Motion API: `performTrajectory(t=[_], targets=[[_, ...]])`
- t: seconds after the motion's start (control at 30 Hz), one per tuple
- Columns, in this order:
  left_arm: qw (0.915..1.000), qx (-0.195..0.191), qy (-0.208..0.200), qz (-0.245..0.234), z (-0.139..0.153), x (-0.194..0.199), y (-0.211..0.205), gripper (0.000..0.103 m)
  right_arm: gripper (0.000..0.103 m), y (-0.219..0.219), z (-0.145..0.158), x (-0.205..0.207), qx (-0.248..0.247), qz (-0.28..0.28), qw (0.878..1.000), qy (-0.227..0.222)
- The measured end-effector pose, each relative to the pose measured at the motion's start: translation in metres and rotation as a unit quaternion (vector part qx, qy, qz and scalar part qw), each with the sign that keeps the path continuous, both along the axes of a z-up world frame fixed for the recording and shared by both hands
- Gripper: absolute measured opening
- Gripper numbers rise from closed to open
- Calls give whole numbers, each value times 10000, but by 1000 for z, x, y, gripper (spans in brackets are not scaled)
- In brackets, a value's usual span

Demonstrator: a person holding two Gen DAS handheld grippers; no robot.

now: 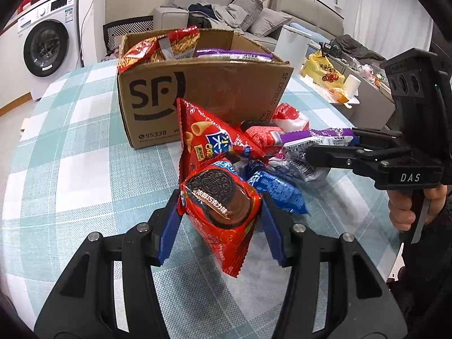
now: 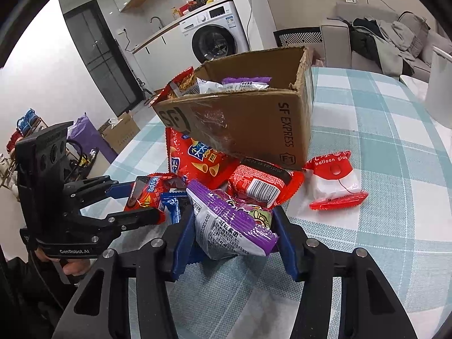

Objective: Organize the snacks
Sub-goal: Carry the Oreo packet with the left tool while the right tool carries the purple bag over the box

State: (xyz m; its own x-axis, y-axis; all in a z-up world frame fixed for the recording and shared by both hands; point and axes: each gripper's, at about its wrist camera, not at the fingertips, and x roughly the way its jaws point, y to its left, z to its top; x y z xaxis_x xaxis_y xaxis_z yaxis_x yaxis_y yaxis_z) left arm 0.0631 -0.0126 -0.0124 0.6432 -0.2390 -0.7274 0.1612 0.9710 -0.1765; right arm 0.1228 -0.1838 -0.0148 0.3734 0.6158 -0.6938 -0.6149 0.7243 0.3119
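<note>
My left gripper (image 1: 220, 199) is shut on a red chocolate-cookie pack (image 1: 223, 212), held a little above the checked tablecloth (image 1: 84, 155). The purple snack pack (image 2: 231, 226) sits between the blue pads of my right gripper (image 2: 233, 217), which press on its sides. From the left wrist view the right gripper (image 1: 330, 144) clamps that purple pack (image 1: 313, 141). Behind stands an open cardboard box (image 1: 209, 93) holding red and purple packs. In front of it lie a red cone-snack bag (image 1: 203, 138), a blue cookie pack (image 1: 274, 186) and a red barcode pack (image 2: 260, 186).
A red-and-white balloon glue bag (image 2: 336, 183) lies right of the heap. A white cylinder (image 2: 440, 84) stands at the table's far right. A washing machine (image 1: 45, 45) and a sofa (image 1: 254, 8) are beyond the table. A hand (image 1: 406, 212) grips the right tool's handle.
</note>
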Motion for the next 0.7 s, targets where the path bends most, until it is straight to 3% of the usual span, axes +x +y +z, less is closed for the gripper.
performTrajectory(t=[0.7], targets=[[9988, -70, -477, 86, 34, -21, 8, 51, 53, -12, 30, -11, 394, -99, 9986, -327]])
